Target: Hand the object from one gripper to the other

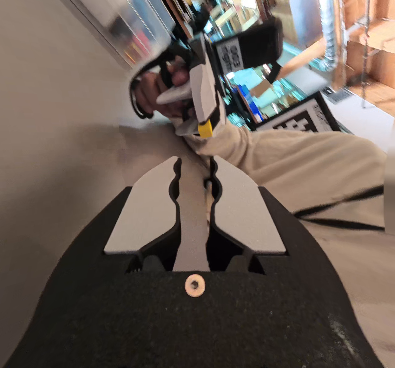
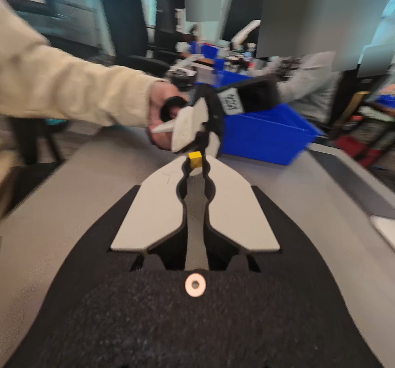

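Two grippers met above the grey table (image 2: 85,186), frames blurred, so fine contact was hard to read. Right gripper (image 2: 195,163) was closed to a narrow gap on the yellow block (image 2: 195,159), which sat pinched at the very fingertips, clear of the table. Only the outermost part of the pads appeared to bear on it. Left gripper (image 1: 195,161) stood partly open, with a moderate gap and nothing between its fingers; through that gap only the beige sleeve (image 1: 299,176) showed. In the right wrist view the left gripper hung just beyond the block, tips angled down toward it. In its own view the block lay ahead of its tips, not yet between them. Judged as the approach stage of the handover, receiver not yet seated on the block. Risks noted: the tip-only hold left little margin, so a nudge from an incoming finger could twist or pop the block out. A small block leaves scant free face for a second pair of fingers, so the tips might collide or close on each other instead of on the block. If the right gripper let go before the left had closed, the block would drop to the table, perhaps toward the blue bin (image 2: 263,139) beside it. The oblique angle between the grippers could give a skewed corner grip
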A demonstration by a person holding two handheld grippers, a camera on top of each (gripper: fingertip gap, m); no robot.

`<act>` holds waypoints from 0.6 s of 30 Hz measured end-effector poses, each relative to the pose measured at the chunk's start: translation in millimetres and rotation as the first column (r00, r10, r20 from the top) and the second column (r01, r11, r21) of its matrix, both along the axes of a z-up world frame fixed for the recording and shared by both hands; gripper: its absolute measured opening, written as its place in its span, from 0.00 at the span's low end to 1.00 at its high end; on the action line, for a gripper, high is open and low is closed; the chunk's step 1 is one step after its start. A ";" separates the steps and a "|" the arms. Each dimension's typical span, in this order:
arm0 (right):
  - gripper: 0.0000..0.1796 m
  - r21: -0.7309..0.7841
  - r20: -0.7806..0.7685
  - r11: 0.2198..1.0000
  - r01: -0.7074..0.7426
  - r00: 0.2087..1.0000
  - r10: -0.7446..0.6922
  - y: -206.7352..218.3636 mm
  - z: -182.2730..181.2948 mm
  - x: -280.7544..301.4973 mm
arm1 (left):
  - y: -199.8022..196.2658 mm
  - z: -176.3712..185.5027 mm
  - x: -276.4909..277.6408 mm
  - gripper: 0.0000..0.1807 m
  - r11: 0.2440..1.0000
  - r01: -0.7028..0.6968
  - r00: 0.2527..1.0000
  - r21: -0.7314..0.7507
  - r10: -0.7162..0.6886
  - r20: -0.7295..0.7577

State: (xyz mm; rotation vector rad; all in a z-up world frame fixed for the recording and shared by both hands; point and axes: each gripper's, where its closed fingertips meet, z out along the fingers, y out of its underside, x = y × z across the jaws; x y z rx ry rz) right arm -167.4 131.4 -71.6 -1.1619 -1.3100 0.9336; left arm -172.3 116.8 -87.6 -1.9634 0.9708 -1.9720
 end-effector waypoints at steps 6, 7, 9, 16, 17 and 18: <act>0.06 0.160 0.065 0.928 0.338 0.934 -0.351 40.4 -10.0 13.0 | 47.1 14.4 3.2 0.16 0.948 -0.309 0.950 0.077 0.303 0.080; 0.06 0.169 0.061 0.925 0.341 0.933 -0.355 39.2 -9.3 10.3 | 48.3 13.3 3.9 0.16 0.943 -0.322 0.946 0.088 0.316 0.074; 0.06 0.163 0.033 0.927 0.338 0.937 -0.347 35.4 -5.1 5.1 | 43.8 9.4 6.7 0.16 0.951 -0.297 0.955 0.087 0.292 0.057; 0.06 0.281 0.017 0.916 0.286 0.953 -0.303 22.7 -4.1 -7.2 | 31.2 9.2 13.6 0.11 0.975 -0.221 0.972 -0.017 0.221 0.079; 0.06 0.281 0.029 0.917 0.282 0.953 -0.301 23.0 -6.0 -7.5 | 28.4 10.8 13.8 0.06 0.979 -0.202 0.975 -0.021 0.203 0.085; 0.06 0.284 0.025 0.918 0.278 0.955 -0.296 22.6 -5.6 -7.4 | 27.2 11.3 13.6 0.06 0.981 -0.195 0.977 -0.018 0.196 0.085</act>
